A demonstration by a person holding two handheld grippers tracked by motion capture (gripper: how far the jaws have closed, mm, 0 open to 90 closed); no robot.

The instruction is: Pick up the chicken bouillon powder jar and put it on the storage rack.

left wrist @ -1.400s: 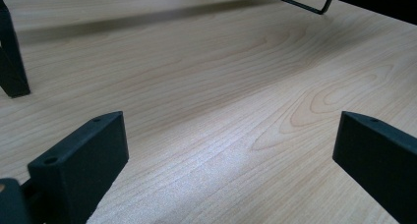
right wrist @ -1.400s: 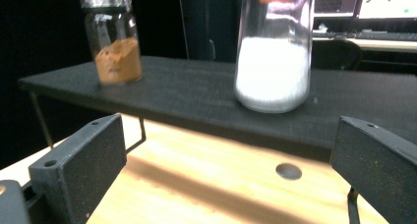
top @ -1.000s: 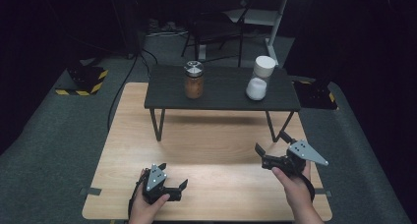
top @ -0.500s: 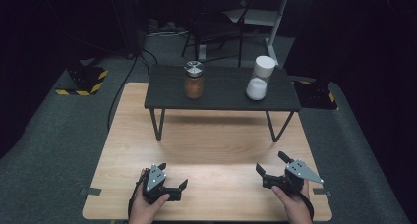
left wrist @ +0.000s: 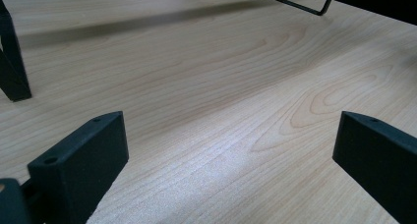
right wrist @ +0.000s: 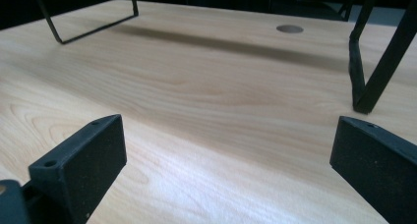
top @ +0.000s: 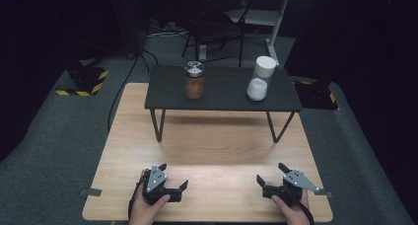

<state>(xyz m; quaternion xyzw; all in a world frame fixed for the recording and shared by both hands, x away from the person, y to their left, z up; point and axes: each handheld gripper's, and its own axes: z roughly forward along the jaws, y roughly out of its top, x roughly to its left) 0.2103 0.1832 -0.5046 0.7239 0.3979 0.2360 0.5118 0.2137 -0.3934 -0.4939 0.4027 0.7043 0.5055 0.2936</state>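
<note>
Both the left gripper (top: pixel 173 179) and right gripper (top: pixel 270 174) rest wide and empty; approach a jar (top: pixel 194 80) ahead squarely.

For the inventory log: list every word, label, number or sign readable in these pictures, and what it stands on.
None can be read. The brown jar and the white container on the black shelf show no legible label. The yellow-black hazard stripes on the floor carry no words.
</note>
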